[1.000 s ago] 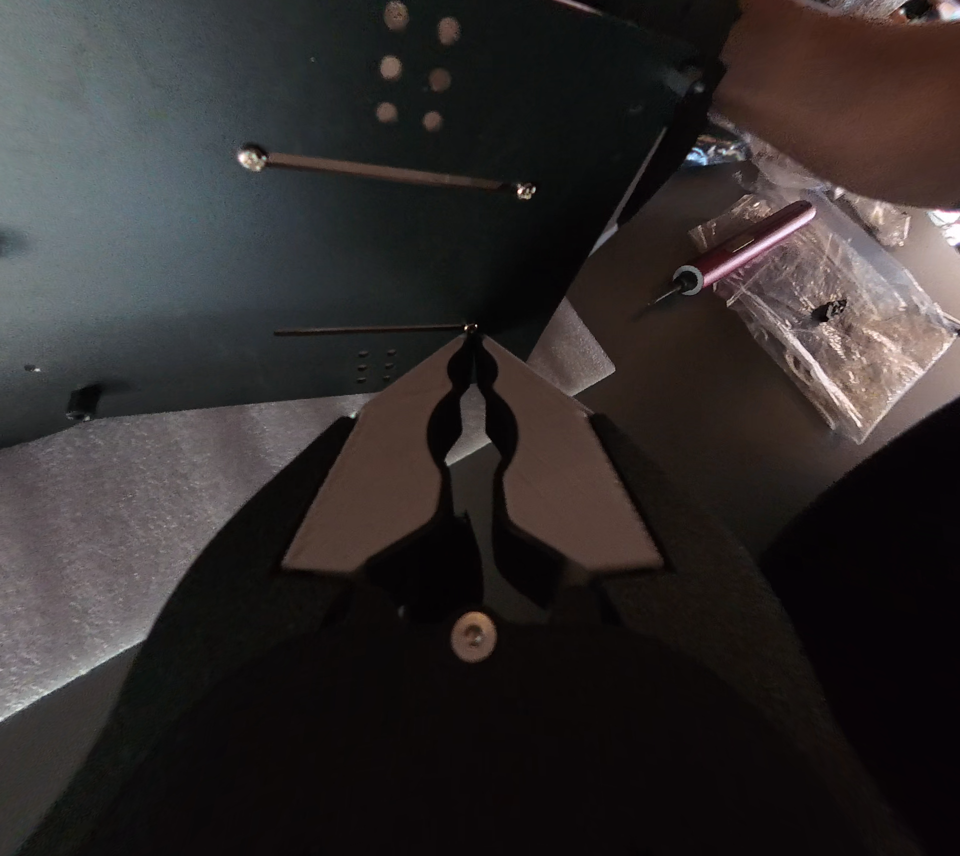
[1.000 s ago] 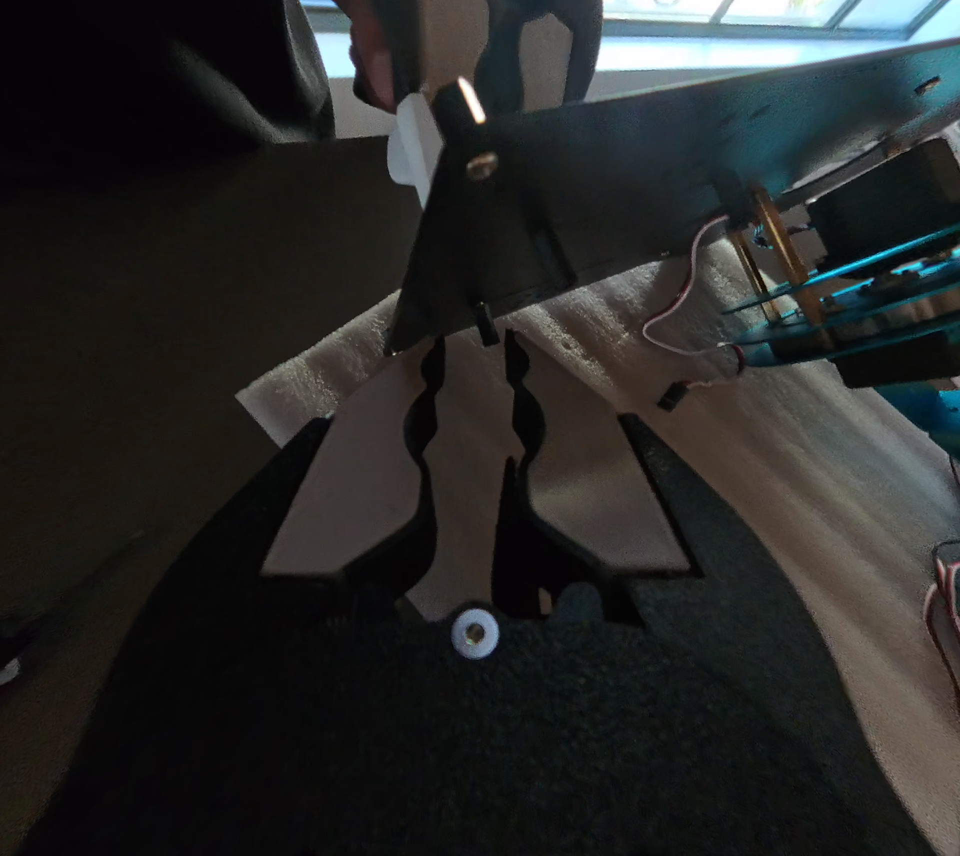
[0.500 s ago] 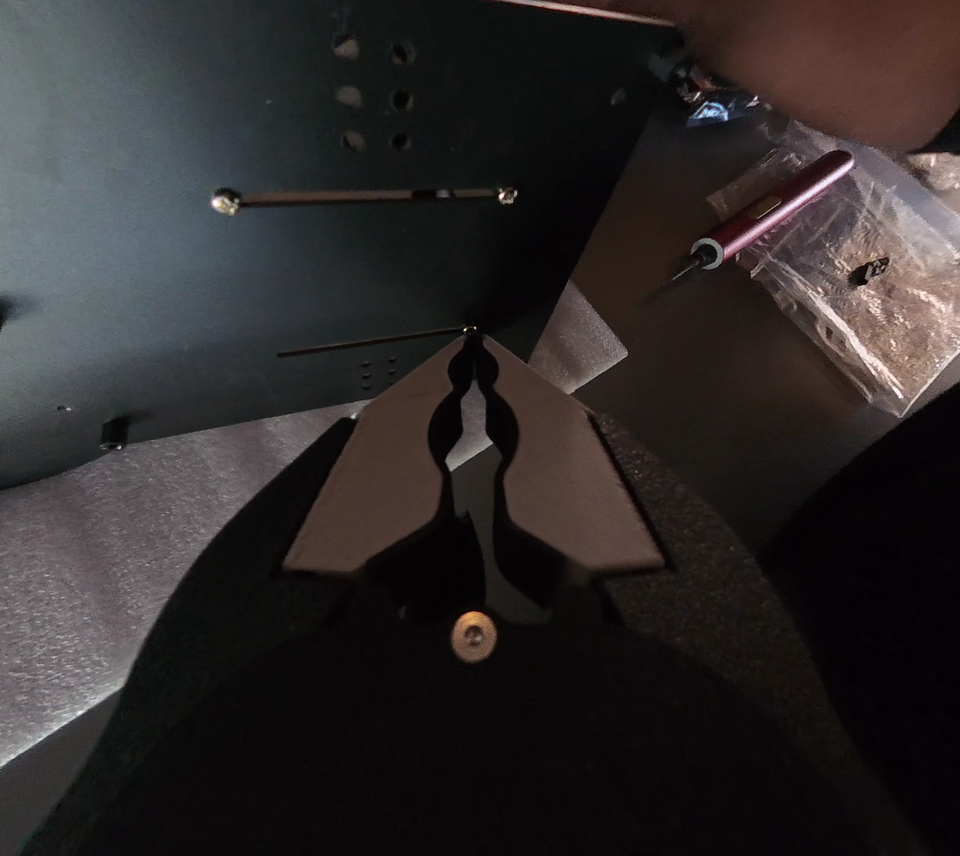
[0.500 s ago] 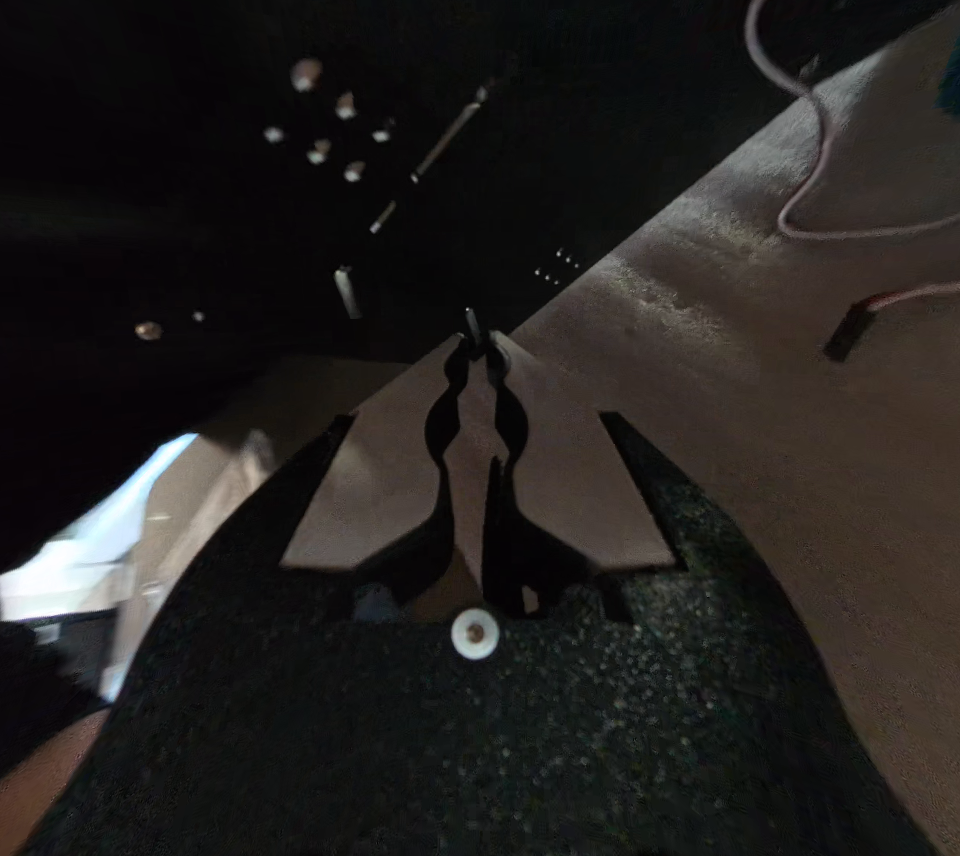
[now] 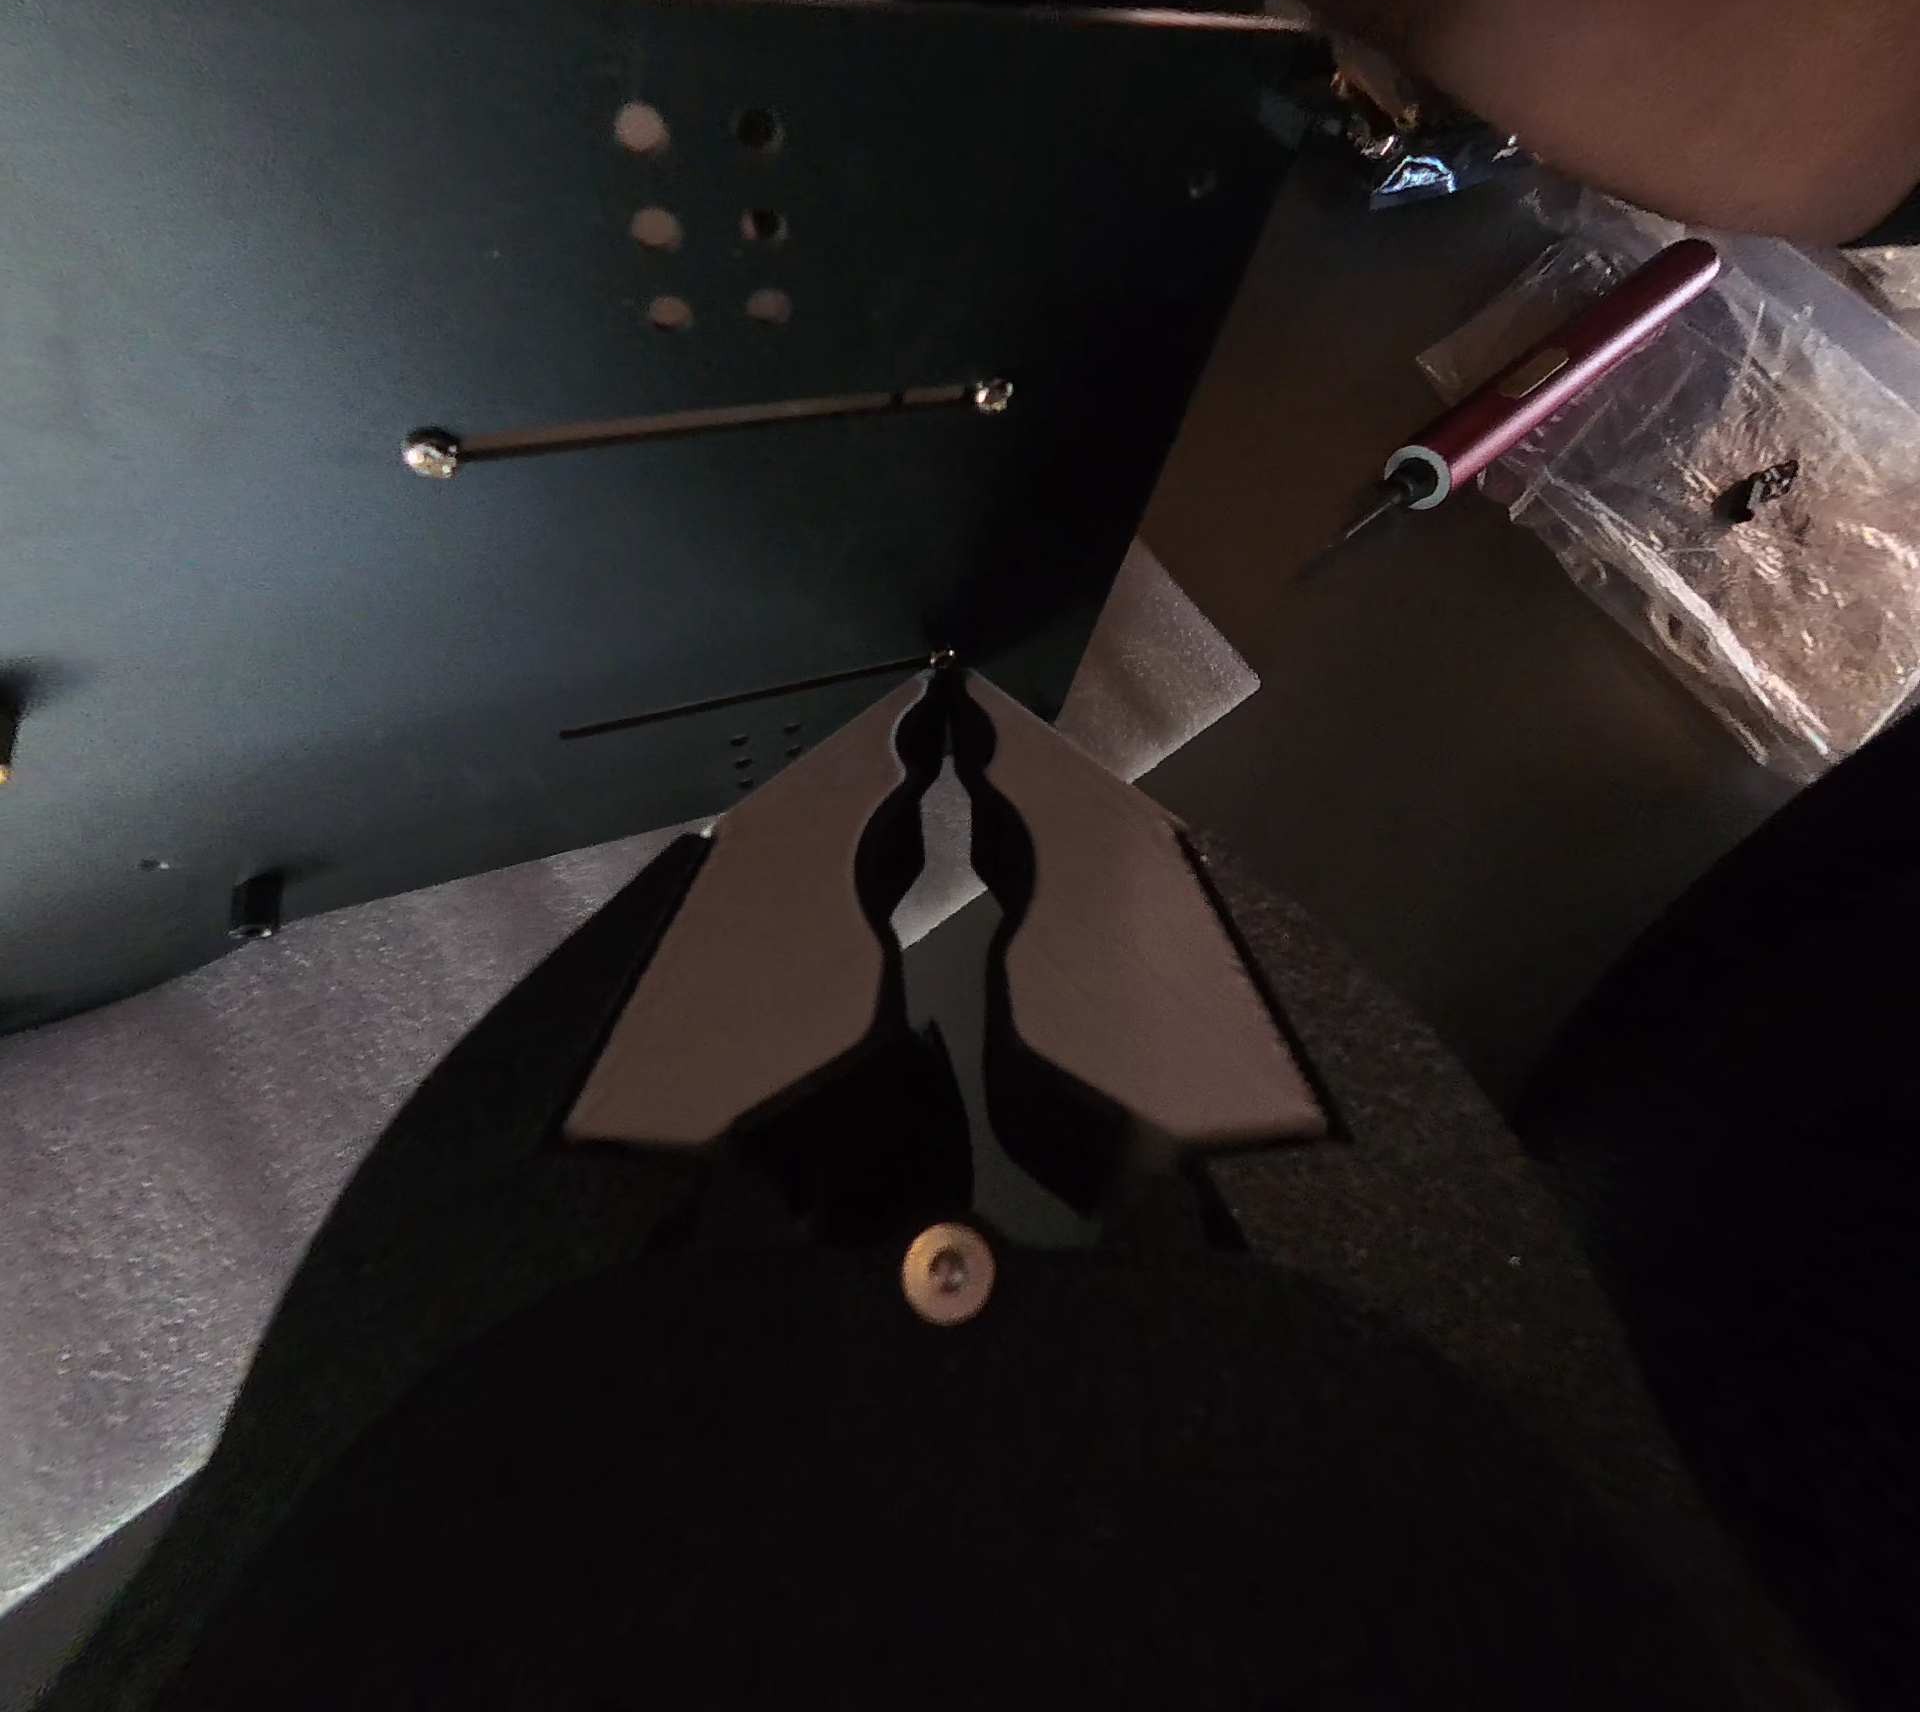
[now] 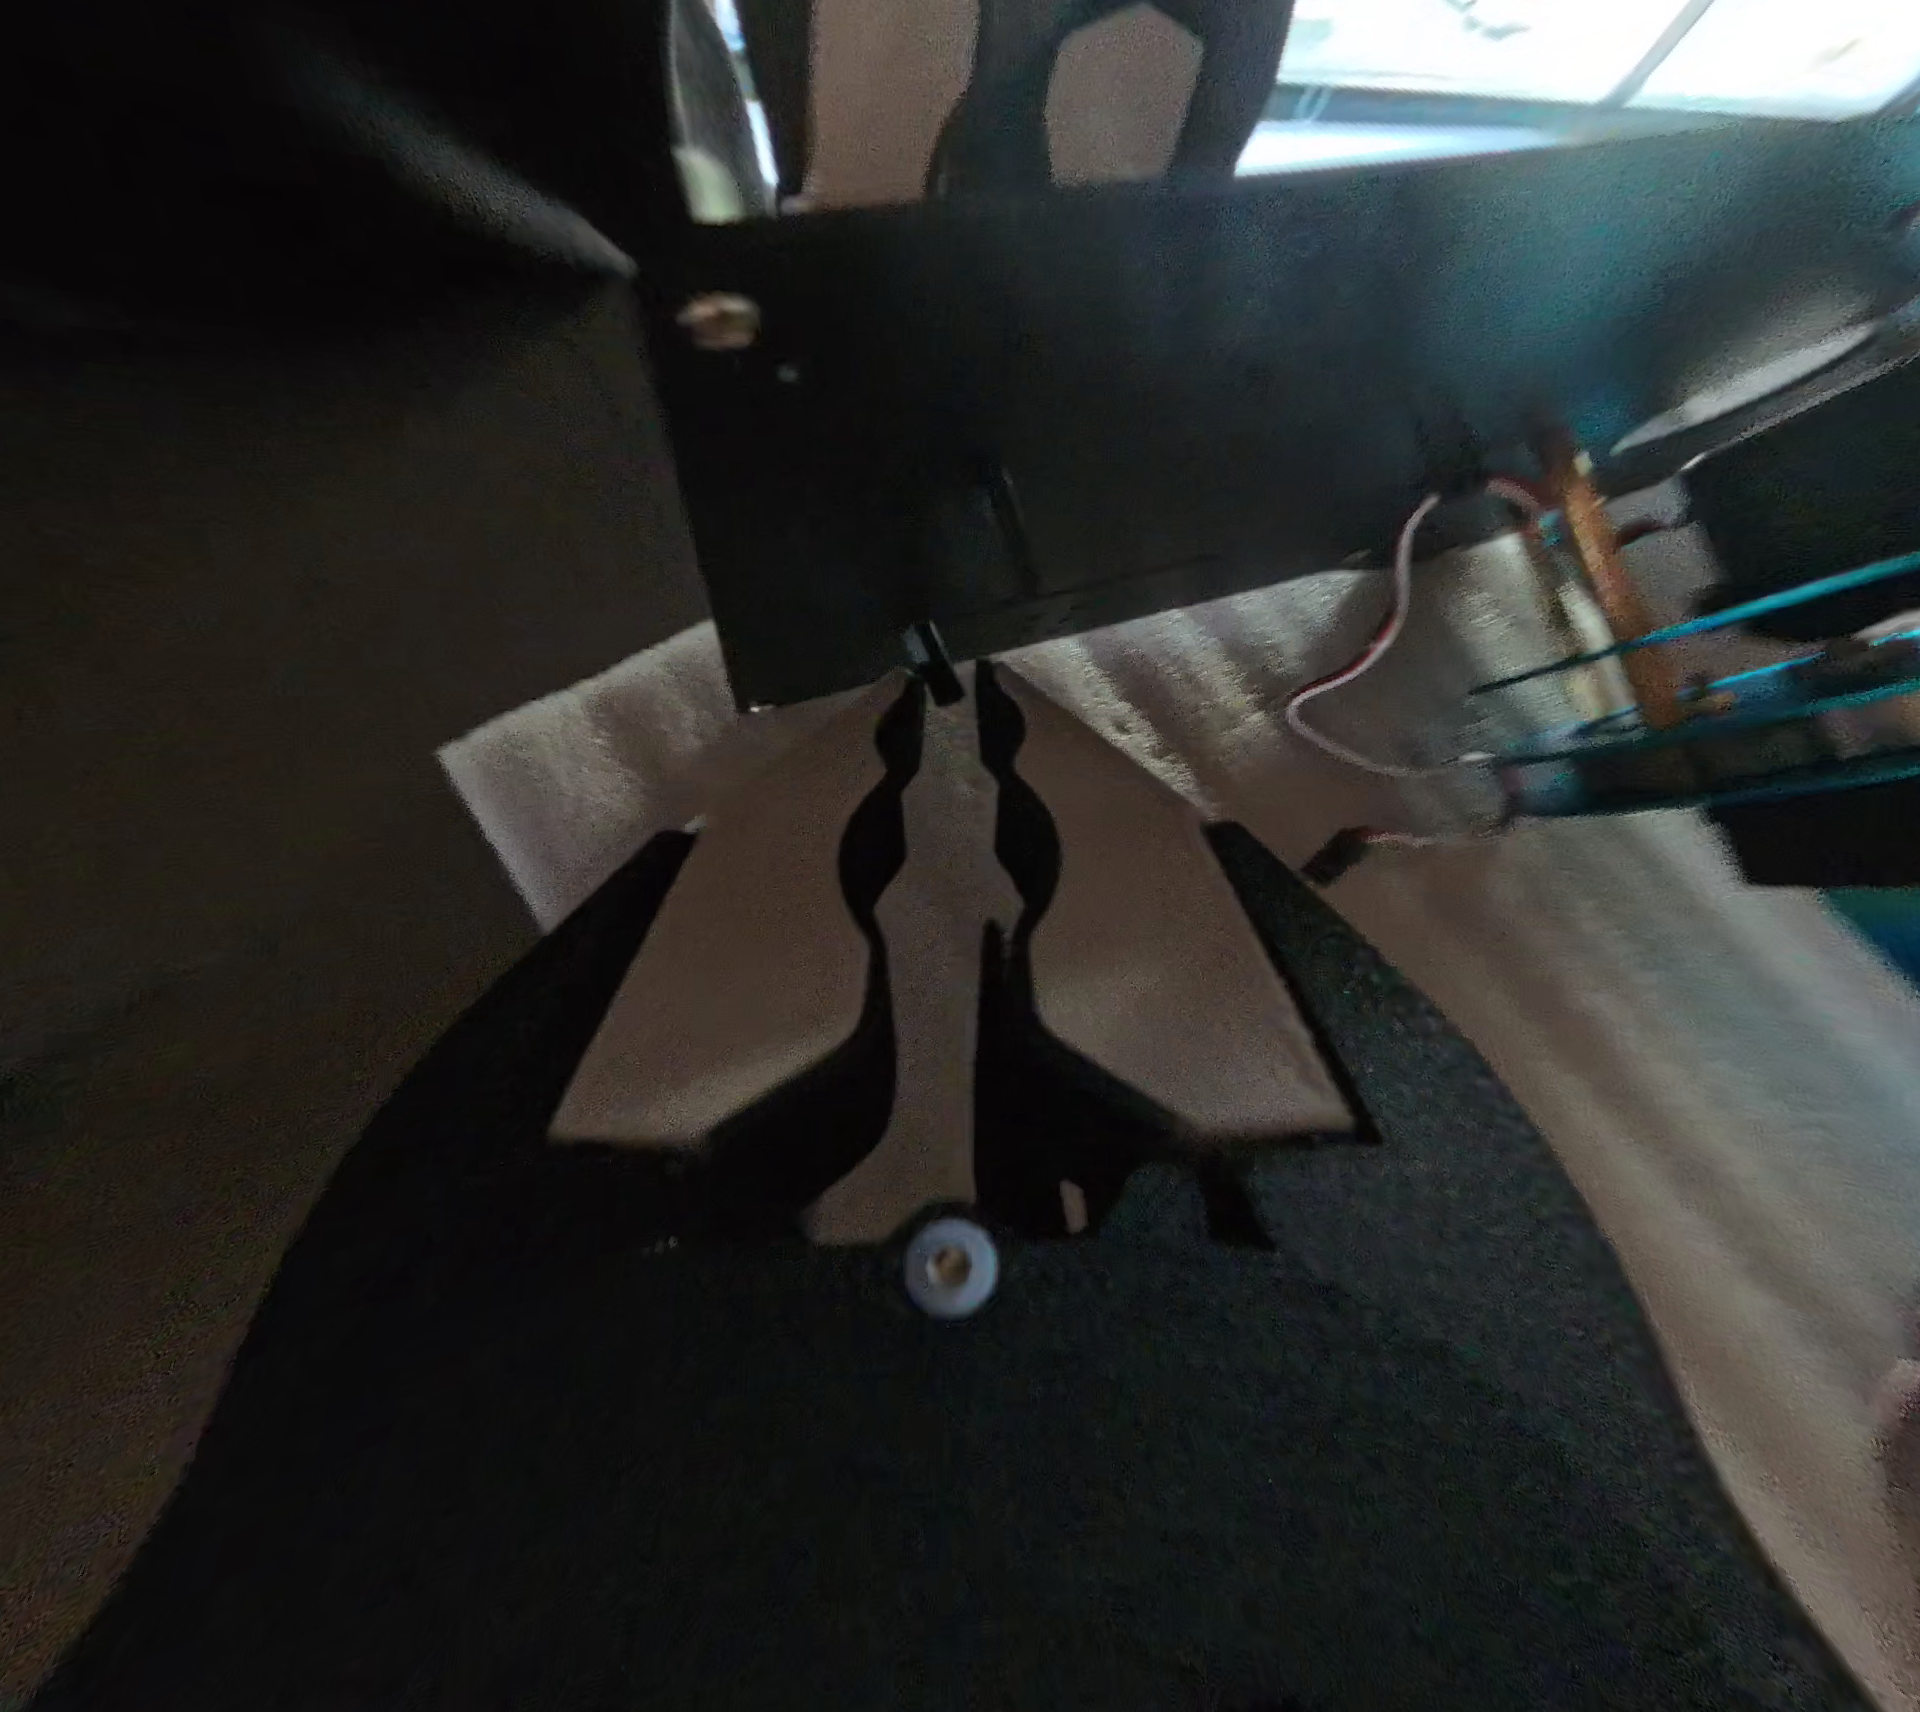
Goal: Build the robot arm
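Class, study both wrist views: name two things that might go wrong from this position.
1. The left gripper pinches only a tiny screw at the edge of the tilted black plate; the plate may slip onto the foam sheet.
2. The right gripper, slightly open by a small black standoff, sits near loose wires that might snag.

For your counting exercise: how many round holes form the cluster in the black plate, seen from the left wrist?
6, in two columns of three on the black plate, above its upper slot.

no legible text, no labels, brands, numbers or signs readable in either view
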### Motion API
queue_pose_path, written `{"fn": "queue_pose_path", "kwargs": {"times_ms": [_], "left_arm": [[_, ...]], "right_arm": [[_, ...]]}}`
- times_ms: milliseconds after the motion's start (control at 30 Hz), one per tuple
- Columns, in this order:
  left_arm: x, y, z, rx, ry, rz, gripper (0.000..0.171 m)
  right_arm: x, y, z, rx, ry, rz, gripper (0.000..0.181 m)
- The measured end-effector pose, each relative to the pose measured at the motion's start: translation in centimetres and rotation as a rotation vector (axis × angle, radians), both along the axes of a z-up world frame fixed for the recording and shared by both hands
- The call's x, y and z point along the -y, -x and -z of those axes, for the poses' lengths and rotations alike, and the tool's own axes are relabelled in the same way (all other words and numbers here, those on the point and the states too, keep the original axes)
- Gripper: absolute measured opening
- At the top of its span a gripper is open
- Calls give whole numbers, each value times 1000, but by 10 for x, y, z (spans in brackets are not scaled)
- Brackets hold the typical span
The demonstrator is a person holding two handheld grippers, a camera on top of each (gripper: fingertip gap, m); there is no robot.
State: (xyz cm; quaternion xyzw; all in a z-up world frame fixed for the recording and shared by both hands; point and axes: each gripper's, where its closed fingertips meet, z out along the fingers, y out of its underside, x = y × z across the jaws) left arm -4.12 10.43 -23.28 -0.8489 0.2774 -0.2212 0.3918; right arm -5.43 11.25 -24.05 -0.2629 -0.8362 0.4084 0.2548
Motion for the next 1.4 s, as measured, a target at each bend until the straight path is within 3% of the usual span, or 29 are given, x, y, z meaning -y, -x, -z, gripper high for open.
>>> {"fn": "queue_pose_path", "kwargs": {"times_ms": [67, 167, 300, 367, 500, 567, 767, 900, 1000, 1100, 1233, 1300, 1400], "left_arm": [[0, 0, 0, 13, 7, -4, 0], [0, 0, 0, 18, 10, -6, 0], [-2, -2, 0, -31, -28, -2, 0], [-2, -2, 1, -56, -41, 10, 0], [-2, -2, 0, -45, -33, 5, 0], [-2, -2, 0, -46, -34, 6, 0], [-2, -2, 0, -35, -29, 18, 0], [-2, -2, 0, -22, -25, 14, 0], [-3, -2, 0, -16, -23, 15, 0], [-3, -2, 0, -21, -26, 18, 0], [-6, -5, 0, -52, -52, 19, 0], [-6, -5, 0, -88, -73, 33, 0], [-5, -5, 0, -102, -81, 36, 0]], "right_arm": [[2, 1, 0, -25, -49, -18, 8], [4, -4, 3, 123, 27, -28, 5], [7, -13, 0, 729, 501, -28, 5], [9, -14, -2, 924, 686, -34, 5], [8, -15, -1, 842, 648, -20, 7], [1, -16, 5, 721, 523, 14, 21], [-3, -18, 4, 259, 175, 2, 28], [-6, -6, -5, 24, 32, 30, 23], [2, -6, -2, 6, -2, -16, 6], [3, -7, -2, 124, 70, -34, 5], [3, -14, -2, 691, 457, -58, 5], [4, -15, -3, 897, 625, -76, 4], [4, -15, -3, 929, 644, -82, 5]]}}
